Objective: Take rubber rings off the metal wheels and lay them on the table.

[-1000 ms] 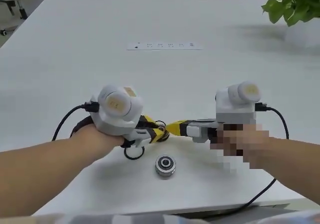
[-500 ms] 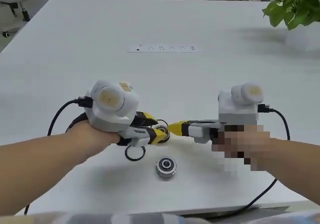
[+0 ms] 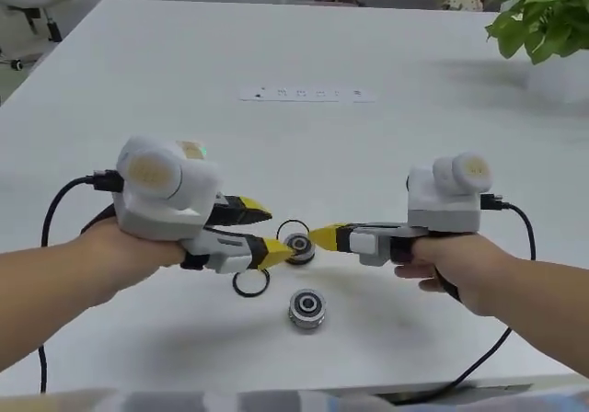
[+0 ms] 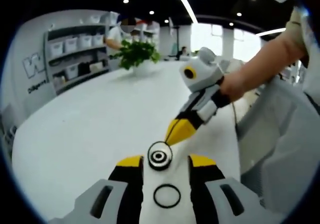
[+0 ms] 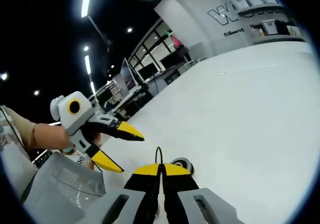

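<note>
Right gripper (image 3: 315, 237) clamped on rubber ring (image 5: 158, 154) beside metal wheel (image 3: 297, 245); left gripper (image 3: 272, 234) agape, wheel between tips. Peeling step; next, probably lay ring near loose ring (image 3: 250, 283).

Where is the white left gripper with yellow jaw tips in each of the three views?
Head view: white, yellow-tipped left gripper, left of centre, jaws open and pointing right.
Left gripper view: left gripper, bottom centre, its own open jaws.
Right gripper view: left gripper, left of centre, jaws open.
Shared landmark: white table.
</note>
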Tool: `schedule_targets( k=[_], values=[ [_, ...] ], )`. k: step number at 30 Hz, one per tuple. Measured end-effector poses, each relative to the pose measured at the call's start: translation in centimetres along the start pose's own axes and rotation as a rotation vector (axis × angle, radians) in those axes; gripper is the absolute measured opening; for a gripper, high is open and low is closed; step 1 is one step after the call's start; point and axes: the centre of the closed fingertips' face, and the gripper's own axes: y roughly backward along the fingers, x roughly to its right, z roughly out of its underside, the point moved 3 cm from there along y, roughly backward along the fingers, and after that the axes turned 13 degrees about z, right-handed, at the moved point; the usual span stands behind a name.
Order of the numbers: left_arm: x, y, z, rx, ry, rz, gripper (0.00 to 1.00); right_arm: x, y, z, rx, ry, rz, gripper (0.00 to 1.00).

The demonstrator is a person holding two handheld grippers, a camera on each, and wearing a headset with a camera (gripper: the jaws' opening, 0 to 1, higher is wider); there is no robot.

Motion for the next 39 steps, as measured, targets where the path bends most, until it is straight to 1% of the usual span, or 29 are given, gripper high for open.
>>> schedule_targets(
  k=[4, 8, 13, 16, 18, 22, 25, 30, 34, 39],
  values=[
    [0.4, 1.1, 0.3, 0.007, 0.006, -0.006, 0.38, -0.8, 0.0, 0.1, -0.007, 0.004, -0.018, 0.00],
    [0.8, 2.0, 0.8, -0.008, -0.009, -0.012, 0.44, -1.4, 0.1, 0.2, -0.012, 0.005, -0.035, 0.00],
    [1.4, 3.1, 1.0, 0.002, -0.011, -0.019, 0.47, -2.1, -0.2, 0.1, -0.022, 0.006, -0.054, 0.00],
    [1.6, 3.6, 1.3, -0.003, -0.015, -0.026, 0.48, -2.7, -0.4, -0.1, -0.027, 0.009, -0.067, 0.00],
    [1.6, 4.0, 1.5, 0.005, -0.004, -0.031, 0.50, -3.0, -0.5, 0.0, -0.033, 0.012, -0.073, 0.00],
    [1.7, 4.7, 2.0, 0.003, 0.006, -0.045, 0.51, -3.5, -1.0, 0.5, -0.058, 0.015, -0.086, 0.00],
    [1.6, 5.2, 2.4, 0.010, 0.019, -0.054, 0.52, -3.7, -1.4, 0.8, -0.073, 0.020, -0.088, 0.00],
    [1.7, 5.9, 3.1, 0.007, 0.034, -0.068, 0.54, -4.1, -2.0, 1.1, -0.092, 0.023, -0.093, 0.00],
    [1.9, 6.2, 3.6, -0.003, 0.032, -0.071, 0.56, -4.2, -2.5, 1.5, -0.108, 0.022, -0.096, 0.00],
    [1.9, 6.4, 3.9, 0.002, 0.041, -0.073, 0.58, -4.2, -2.9, 2.1, -0.133, 0.022, -0.096, 0.00]
  ],
)
